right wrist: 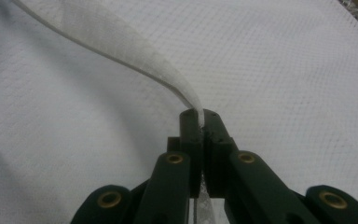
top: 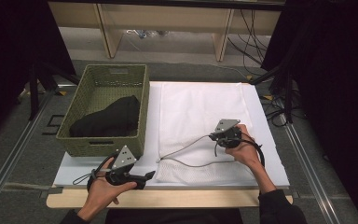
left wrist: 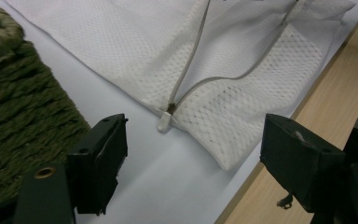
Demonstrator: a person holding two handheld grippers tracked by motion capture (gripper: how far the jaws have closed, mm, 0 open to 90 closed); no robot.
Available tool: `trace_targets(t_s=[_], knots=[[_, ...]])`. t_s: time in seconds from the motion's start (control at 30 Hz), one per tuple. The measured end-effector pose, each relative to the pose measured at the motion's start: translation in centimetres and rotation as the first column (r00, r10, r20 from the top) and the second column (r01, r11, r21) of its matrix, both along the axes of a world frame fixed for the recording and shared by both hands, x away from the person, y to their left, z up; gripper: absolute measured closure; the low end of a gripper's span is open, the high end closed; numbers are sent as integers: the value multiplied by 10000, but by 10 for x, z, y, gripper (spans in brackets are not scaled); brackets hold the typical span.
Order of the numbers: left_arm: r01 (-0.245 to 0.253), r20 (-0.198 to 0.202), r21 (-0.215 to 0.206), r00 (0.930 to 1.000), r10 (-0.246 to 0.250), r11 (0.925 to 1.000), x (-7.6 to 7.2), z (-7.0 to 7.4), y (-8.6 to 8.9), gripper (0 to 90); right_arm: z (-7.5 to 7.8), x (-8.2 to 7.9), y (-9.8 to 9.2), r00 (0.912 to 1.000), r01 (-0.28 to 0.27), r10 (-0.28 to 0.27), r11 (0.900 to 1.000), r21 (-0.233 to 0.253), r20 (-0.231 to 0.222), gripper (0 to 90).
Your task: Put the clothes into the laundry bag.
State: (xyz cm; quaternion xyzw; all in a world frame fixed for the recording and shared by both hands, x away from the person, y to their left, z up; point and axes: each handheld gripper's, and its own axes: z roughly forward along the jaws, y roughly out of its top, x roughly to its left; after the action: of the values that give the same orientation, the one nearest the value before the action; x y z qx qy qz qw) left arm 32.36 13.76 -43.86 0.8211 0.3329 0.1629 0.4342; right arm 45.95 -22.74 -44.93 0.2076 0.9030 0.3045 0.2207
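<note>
Right claw (right wrist: 200, 122) clenched on mesh bag (top: 200, 112) flap at frame centre, left claw (left wrist: 186, 154) released (idle, lower left); opening step; next, likely load black cloth (top: 107, 119) from basket (top: 81, 93).

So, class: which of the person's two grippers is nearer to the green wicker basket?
The left. The left gripper sits just below the basket's near wall, jaws open. The right gripper is off to the basket's right, over the white mesh bag, pinching its opened edge.
</note>
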Motion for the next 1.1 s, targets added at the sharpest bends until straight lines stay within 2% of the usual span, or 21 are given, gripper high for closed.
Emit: trace_targets(t_s=[0.03,0.17,0.23,0.27,0.47,0.5,0.57,0.6,0.67,0.7,0.77,0.8,0.83,0.97,1.0,1.03,1.1], knots=[[164,89,95,9998,-165,9998,1,2,1,223,1,1,1,10000,10,-10,10000,45,30,891],[47,163,182,9999,-50,9998,1,10,1,224,6,4,2,9999,-66,67,10000,-45,97,891],[14,170,-162,9999,-11,9999,1,12,0,223,9,5,2,9999,-34,34,10000,46,160,892],[35,235,191,9997,-39,9998,1,16,2,223,10,6,2,9998,-86,85,10000,18,176,891],[-193,332,-43,9993,194,9998,2,27,4,224,17,11,4,9994,-225,226,9997,-56,255,891],[-85,343,147,9994,80,9999,4,30,6,224,19,12,4,9987,-410,412,9991,-50,284,891],[-230,258,-59,9994,231,9997,7,33,6,224,21,13,3,9992,-344,343,9994,38,218,891],[-95,283,248,9996,88,9996,9,37,9,223,22,14,3,9989,-358,357,9994,37,317,892],[-218,189,133,9996,216,9997,12,41,10,221,25,14,2,9992,-300,297,9995,116,270,891],[-190,179,-95,9997,191,9998,14,44,12,221,26,15,1,9985,-443,440,9990,92,324,891],[-392,-60,-456,9992,390,9982,18,51,14,224,29,15,1,9993,-269,264,9995,186,268,892],[-392,-60,-456,9992,390,9982,18,51,14,226,30,15,1,9992,-300,294,9993,210,268,891],[-535,194,-337,9983,542,9980,23,58,19,227,31,15,1,9991,-302,296,9994,189,305,891],[-735,128,-305,9972,739,9968,31,68,26,225,36,17,1,9976,-495,485,9986,206,492,891],[-875,119,-562,9960,883,9946,34,70,27,223,37,17,1,9976,-503,493,9985,201,489,891],[-834,105,-208,9964,836,9963,40,77,32,222,38,16,1,9984,-351,338,9990,269,456,891],[-853,152,-45,9962,854,9963,44,80,34,222,39,18,0,9976,-475,461,9985,264,512,891]])
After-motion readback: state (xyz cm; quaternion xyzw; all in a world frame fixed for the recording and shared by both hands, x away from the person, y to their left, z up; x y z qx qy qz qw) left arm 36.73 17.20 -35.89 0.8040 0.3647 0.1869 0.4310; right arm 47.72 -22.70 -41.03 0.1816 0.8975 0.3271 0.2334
